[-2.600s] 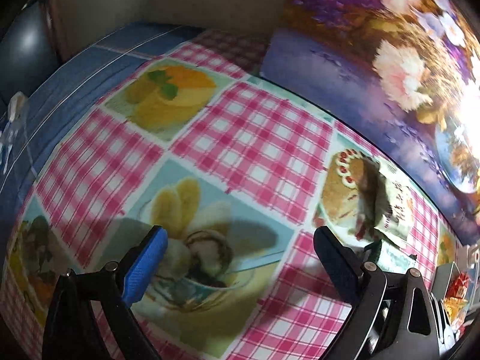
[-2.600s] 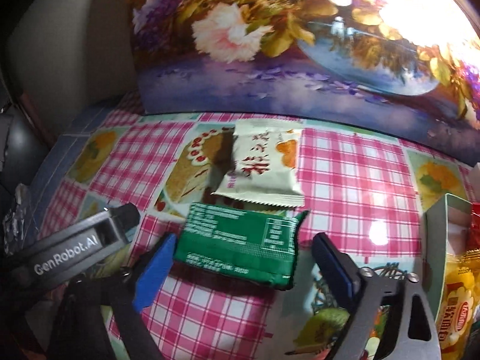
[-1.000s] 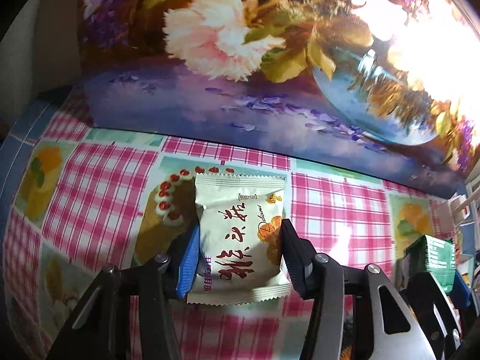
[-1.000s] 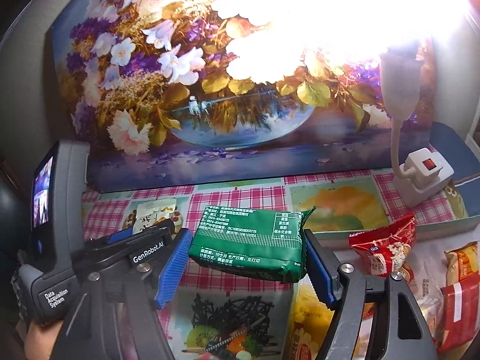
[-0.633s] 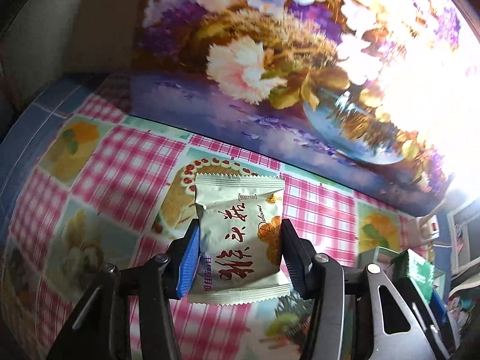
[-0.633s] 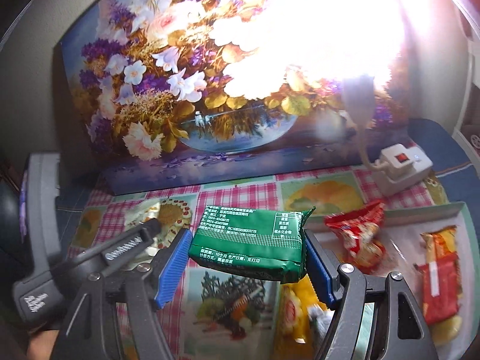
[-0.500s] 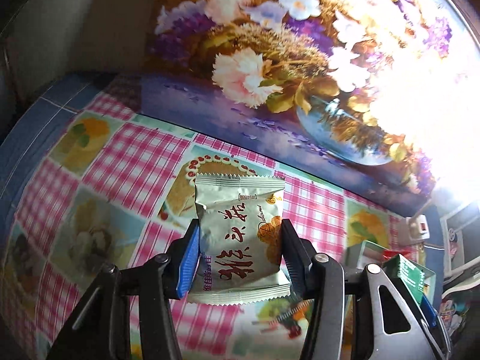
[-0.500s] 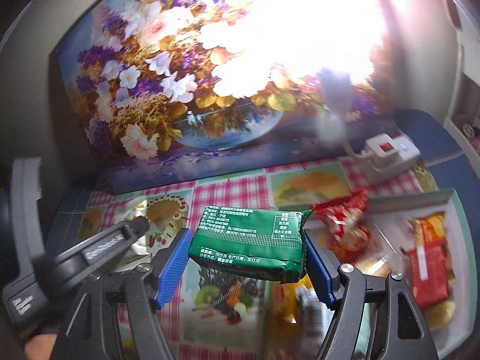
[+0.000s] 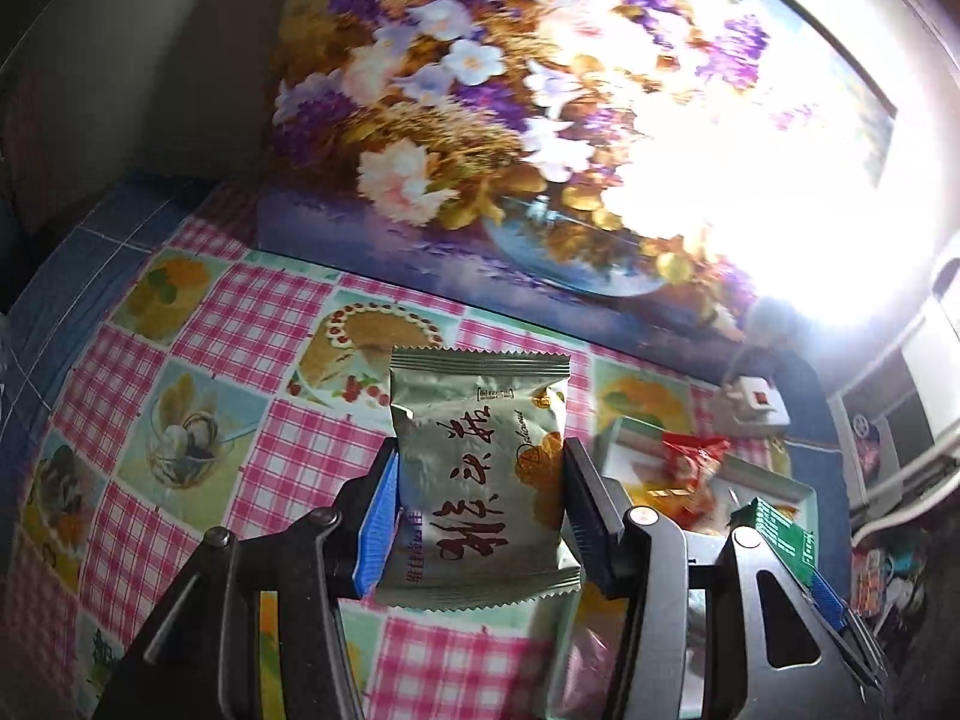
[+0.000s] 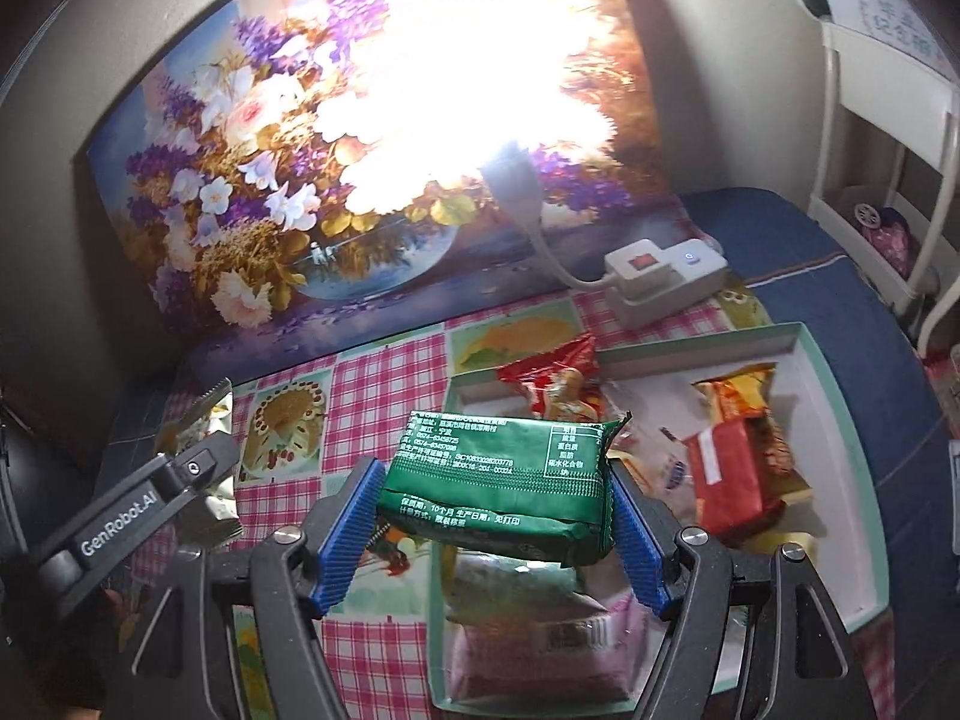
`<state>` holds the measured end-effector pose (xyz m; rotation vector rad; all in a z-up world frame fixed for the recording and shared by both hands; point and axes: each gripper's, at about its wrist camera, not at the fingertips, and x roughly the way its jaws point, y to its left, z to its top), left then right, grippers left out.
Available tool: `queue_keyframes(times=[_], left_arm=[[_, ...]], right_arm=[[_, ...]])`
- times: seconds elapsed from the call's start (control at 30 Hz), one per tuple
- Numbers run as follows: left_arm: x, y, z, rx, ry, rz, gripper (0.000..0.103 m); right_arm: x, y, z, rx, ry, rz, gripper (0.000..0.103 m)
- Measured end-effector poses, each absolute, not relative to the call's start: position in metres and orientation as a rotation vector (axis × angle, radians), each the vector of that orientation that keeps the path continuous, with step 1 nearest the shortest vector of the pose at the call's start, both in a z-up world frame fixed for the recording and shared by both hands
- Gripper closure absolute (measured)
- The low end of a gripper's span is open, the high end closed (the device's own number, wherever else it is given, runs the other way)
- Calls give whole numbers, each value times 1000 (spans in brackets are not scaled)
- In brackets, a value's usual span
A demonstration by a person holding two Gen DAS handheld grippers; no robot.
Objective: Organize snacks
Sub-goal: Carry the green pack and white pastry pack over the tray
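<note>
I count two grippers (image 10: 495,531) (image 9: 480,513), each clamping one packet: one green (image 10: 498,483), one silver (image 9: 480,480). One tray (image 10: 840,420) holds roughly five snacks. One power strip (image 10: 663,276), one painting (image 10: 270,180).

Glaring lamp (image 10: 480,60), flower painting (image 10: 252,198), checked tablecloth (image 9: 288,456)

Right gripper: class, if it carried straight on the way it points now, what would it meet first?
Probably the snack box below the right gripper and its green packet; depth is unclear.
</note>
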<state>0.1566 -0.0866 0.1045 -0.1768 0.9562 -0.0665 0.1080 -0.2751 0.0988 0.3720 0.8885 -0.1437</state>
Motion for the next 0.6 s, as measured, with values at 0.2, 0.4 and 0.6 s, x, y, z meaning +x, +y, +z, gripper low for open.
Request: queue_keyframes(times=[0.2,0.4,0.6], left_arm=[[137,-107,114,-144,942,-119,50],[121,-131,118,-94,940,-169,50],[105,-171,119,-20,959,-258,50]], right_arm=[[87,-293,100,404,887,-170,28],[69,-318,96,443,888,-207,28],[45,-361,87,487,897,-307,28]])
